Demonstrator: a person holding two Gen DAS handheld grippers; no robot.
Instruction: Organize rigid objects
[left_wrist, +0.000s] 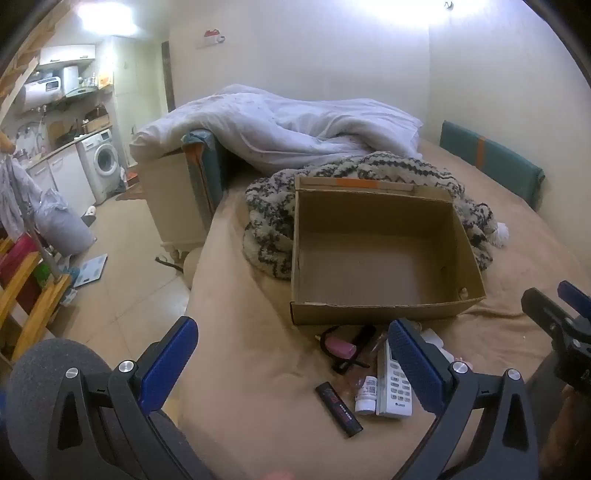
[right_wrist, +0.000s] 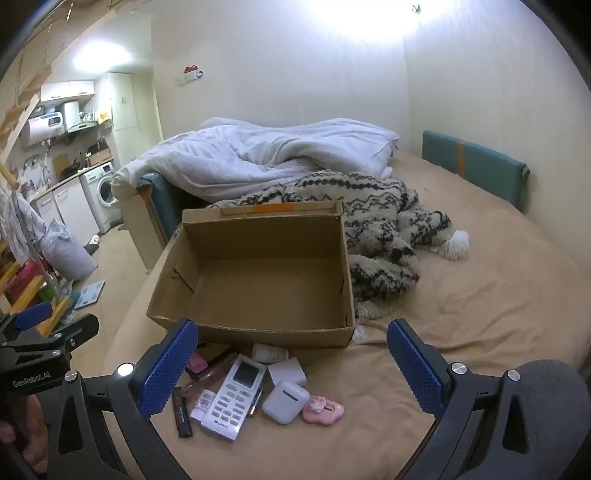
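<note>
Right gripper (right_wrist: 291, 363) spread wide above remote (right_wrist: 234, 397), cardboard box (right_wrist: 255, 332) just beyond.

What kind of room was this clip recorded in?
Probably a small studio flat: a bed with a white duvet, and a kitchenette with a washing machine in the same room.

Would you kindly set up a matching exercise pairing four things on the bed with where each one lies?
Things:
1. cardboard box
2. remote control
3. patterned blanket
4. pink flower-shaped case

Places:
A. right of the white earbud case
B. behind and right of the box
C. open and empty, beyond the small items
D. between the black lighter and the earbud case

Pairs: 1-C, 2-D, 3-B, 4-A
</note>
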